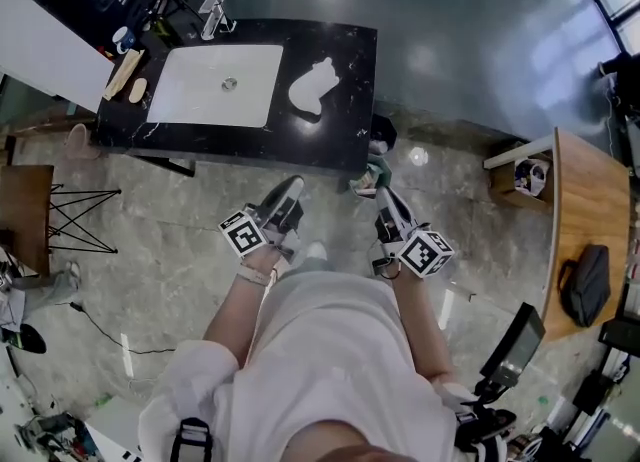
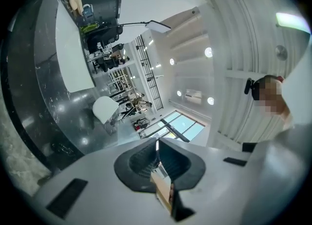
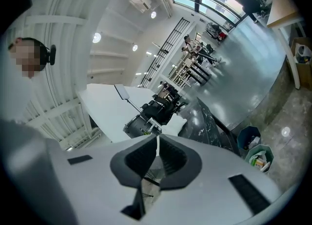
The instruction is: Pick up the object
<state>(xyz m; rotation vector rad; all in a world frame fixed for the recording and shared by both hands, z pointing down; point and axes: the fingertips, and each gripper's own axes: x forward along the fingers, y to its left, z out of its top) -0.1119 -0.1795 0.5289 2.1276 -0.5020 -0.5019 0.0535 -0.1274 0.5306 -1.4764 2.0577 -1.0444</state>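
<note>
Woodwork and a cup [image 1: 123,40] crowd the left end of the black worktop [image 1: 345,60] in the head view. Beside them a white sink [image 1: 215,85] is set into the worktop, with its faucet [image 1: 213,15] at the far rim. The white object [image 1: 313,87] lies on the dark surface just right of the sink, apart from both grippers. Nearer the person, over the stone floor, the left gripper [image 1: 292,187] points toward the worktop. Its own view shows the jaws pressed together with nothing between them. The right gripper [image 1: 386,194] is held beside it at much the same height, jaws likewise pressed together and holding nothing. Small bins [image 1: 372,178] stand on the floor just ahead of it. At the far right, a wooden desk [image 1: 590,200] carries a black bag [image 1: 587,283].
</note>
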